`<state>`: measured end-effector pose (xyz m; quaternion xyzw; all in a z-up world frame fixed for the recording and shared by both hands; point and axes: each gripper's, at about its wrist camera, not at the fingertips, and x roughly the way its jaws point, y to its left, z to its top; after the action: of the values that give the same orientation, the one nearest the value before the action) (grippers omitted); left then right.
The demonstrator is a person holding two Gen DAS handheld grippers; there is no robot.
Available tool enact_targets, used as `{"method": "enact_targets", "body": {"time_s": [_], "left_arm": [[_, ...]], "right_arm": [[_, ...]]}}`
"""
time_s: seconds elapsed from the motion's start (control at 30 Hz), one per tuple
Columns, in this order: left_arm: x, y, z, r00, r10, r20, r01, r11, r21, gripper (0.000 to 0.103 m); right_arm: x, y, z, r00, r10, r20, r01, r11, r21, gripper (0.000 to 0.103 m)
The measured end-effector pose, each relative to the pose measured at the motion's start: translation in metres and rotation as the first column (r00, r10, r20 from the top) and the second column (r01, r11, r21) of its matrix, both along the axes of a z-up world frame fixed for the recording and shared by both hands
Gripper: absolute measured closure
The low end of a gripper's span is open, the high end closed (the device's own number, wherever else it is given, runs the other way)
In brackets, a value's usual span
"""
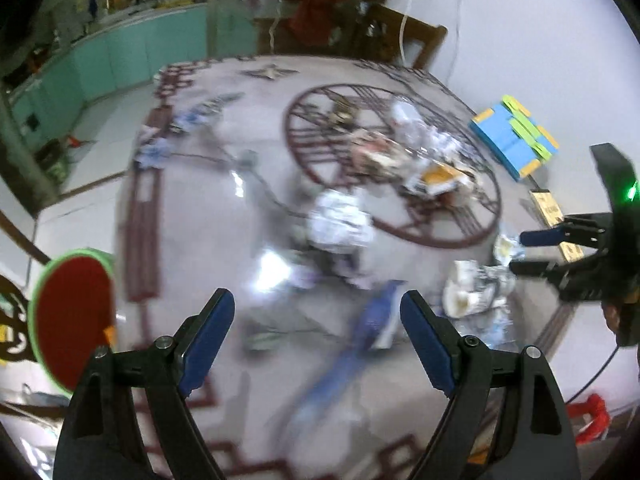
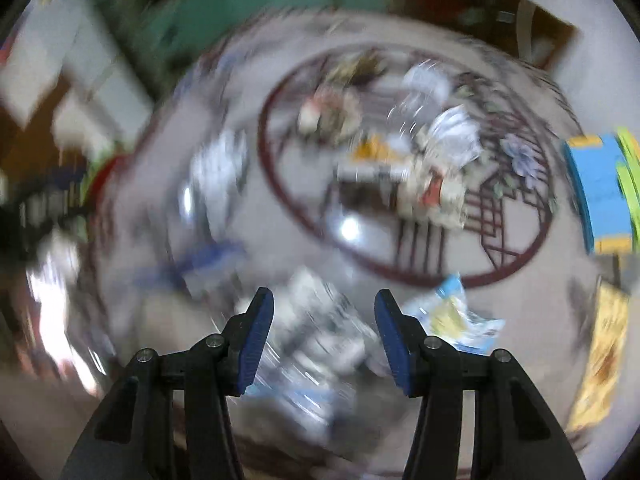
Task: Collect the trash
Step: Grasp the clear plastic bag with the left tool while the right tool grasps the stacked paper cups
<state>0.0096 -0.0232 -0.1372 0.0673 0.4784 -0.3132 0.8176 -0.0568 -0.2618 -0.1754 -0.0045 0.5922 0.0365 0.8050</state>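
Observation:
Trash lies scattered on a glossy patterned table (image 1: 192, 220). My left gripper (image 1: 316, 300) is open wide above the table, and a blurred blue wrapper (image 1: 376, 320) lies below, near its right finger. A white crumpled wrapper (image 1: 340, 224) lies further ahead. My right gripper (image 2: 324, 296) hovers with its jaws partly apart over a crumpled clear-and-white wrapper (image 2: 324, 332); the pads do not press on it. The left wrist view shows that gripper (image 1: 520, 253) at the right, beside the same wrapper (image 1: 476, 288). A light-blue and yellow packet (image 2: 456, 316) lies just right of it.
A heap of mixed trash (image 1: 416, 164) sits on the table's round pattern. A red bin with a green rim (image 1: 72, 320) stands off the table's left edge. A blue and green box (image 1: 516, 136) lies at the right, near a yellow-brown card (image 1: 548, 208). Chairs stand behind.

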Motion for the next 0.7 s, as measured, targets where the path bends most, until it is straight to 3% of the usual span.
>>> {"method": "enact_targets", "body": {"time_s": [0.1, 0.17, 0.27, 0.37, 0.43, 0.57, 0.7], "left_arm": [[-0.012, -0.020, -0.004, 1.000, 0.002, -0.020, -0.002, 1.000, 0.007, 0.018], [-0.020, -0.028, -0.006, 1.000, 0.012, -0.026, -0.012, 1.000, 0.017, 0.018], [-0.032, -0.036, -0.008, 0.998, 0.034, -0.053, -0.034, 0.999, 0.017, 0.018], [-0.046, -0.044, -0.014, 0.994, 0.040, -0.100, -0.039, 0.999, 0.009, 0.018], [-0.055, -0.050, -0.017, 0.991, 0.025, -0.129, -0.025, 1.000, 0.000, 0.018], [-0.074, -0.070, -0.028, 0.978, -0.047, -0.204, 0.041, 0.999, -0.035, 0.018], [-0.076, -0.092, -0.050, 0.957, -0.033, -0.287, 0.031, 0.999, -0.011, 0.018]], "right_arm": [[-0.010, 0.009, -0.019, 0.977, 0.205, -0.066, -0.210, 0.974, -0.084, 0.052], [-0.014, 0.017, -0.029, 0.937, 0.337, -0.091, -0.346, 0.931, -0.117, 0.052], [-0.014, 0.027, -0.042, 0.890, 0.445, -0.099, -0.455, 0.880, -0.135, 0.052], [-0.014, 0.034, -0.057, 0.865, 0.486, -0.122, -0.501, 0.841, -0.203, 0.054], [-0.011, 0.031, -0.058, 0.875, 0.471, -0.107, -0.483, 0.860, -0.164, 0.071], [-0.002, -0.002, -0.045, 0.952, 0.307, -0.012, -0.307, 0.952, -0.007, 0.072], [-0.005, -0.046, -0.018, 0.992, 0.096, 0.085, -0.109, 0.981, 0.163, 0.072]]}}
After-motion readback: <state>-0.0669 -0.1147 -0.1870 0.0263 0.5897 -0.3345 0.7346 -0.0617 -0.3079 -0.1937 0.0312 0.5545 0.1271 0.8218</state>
